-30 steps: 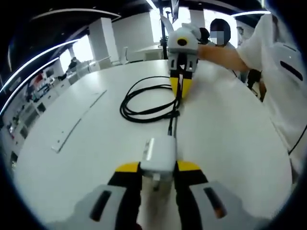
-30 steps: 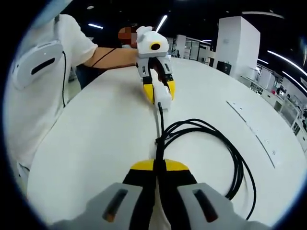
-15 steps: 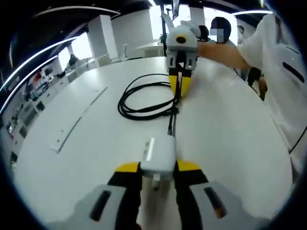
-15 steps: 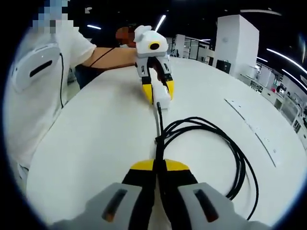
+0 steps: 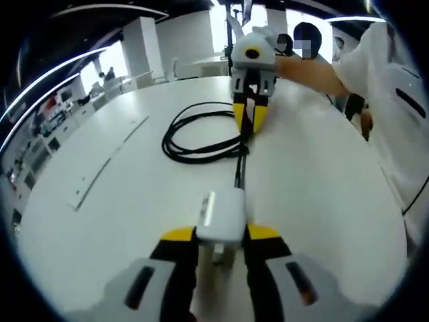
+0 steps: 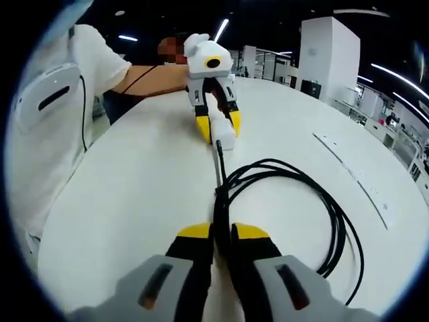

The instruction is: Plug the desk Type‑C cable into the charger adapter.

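Observation:
My left gripper (image 5: 221, 235) is shut on the white charger adapter (image 5: 220, 216), low over the white table (image 5: 315, 194). The black Type‑C cable (image 5: 239, 171) runs straight out of the adapter's far face to my right gripper (image 5: 249, 119), then loops into a coil (image 5: 194, 137) on the table. In the right gripper view, my right gripper (image 6: 222, 233) has its jaws slightly apart around the cable (image 6: 220, 191). Beyond it the plug (image 6: 219, 147) meets the adapter (image 6: 224, 131), held by the left gripper (image 6: 219, 126).
A long pale flat strip (image 5: 107, 164) lies on the table beyond the coil, also seen as a strip (image 6: 352, 181) from the other side. A person in a white shirt (image 5: 395, 114) stands at the table's edge, forearms reaching over it.
My right gripper's jaws have parted a little around the cable. The left gripper still holds the adapter in the same place; both views shifted only slightly.

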`<state>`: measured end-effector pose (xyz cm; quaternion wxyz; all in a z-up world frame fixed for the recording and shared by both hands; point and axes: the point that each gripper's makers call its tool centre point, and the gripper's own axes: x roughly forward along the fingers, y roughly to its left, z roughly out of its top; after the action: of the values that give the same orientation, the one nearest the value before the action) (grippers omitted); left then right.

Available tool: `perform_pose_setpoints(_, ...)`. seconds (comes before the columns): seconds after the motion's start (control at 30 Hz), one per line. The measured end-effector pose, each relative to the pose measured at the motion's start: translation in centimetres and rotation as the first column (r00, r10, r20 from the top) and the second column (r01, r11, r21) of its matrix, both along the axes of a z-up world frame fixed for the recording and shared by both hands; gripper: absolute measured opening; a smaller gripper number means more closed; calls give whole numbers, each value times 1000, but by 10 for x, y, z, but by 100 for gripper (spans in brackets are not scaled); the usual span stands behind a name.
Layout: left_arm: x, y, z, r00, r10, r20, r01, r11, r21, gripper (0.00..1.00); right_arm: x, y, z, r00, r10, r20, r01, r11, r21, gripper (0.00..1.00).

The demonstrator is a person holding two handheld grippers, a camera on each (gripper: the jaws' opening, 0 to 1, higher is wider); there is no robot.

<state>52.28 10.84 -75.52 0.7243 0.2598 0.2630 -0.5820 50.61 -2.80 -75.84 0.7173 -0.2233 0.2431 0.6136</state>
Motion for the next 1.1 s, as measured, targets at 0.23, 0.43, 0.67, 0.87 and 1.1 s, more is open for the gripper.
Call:
perform_pose_setpoints(0.23,3,1,3,1000,2,8,-2,1000,-5,26,1,-1,0,1000,-4,-4,4,1000,0,12)
perform_pose_setpoints(0.43,10,3,9,1000,14,9,-14,1000,-20,33,2,-3,2,1000,-13,-6,13,1000,10,16)
perform_pose_setpoints(0.67,13,6,10,1000,14,12,-14,1000,-20,33,1,-3,3,1000,-16,-6,16,1000,9,18)
perform_pose_setpoints(0.87,16,7,15,1000,18,20,-18,999,-30,34,-1,-3,4,1000,-18,-3,18,1000,13,20)
perform_pose_setpoints(1.1,17,8,18,999,32,20,-31,998,-46,40,2,-4,7,999,-35,5,35,999,31,30)
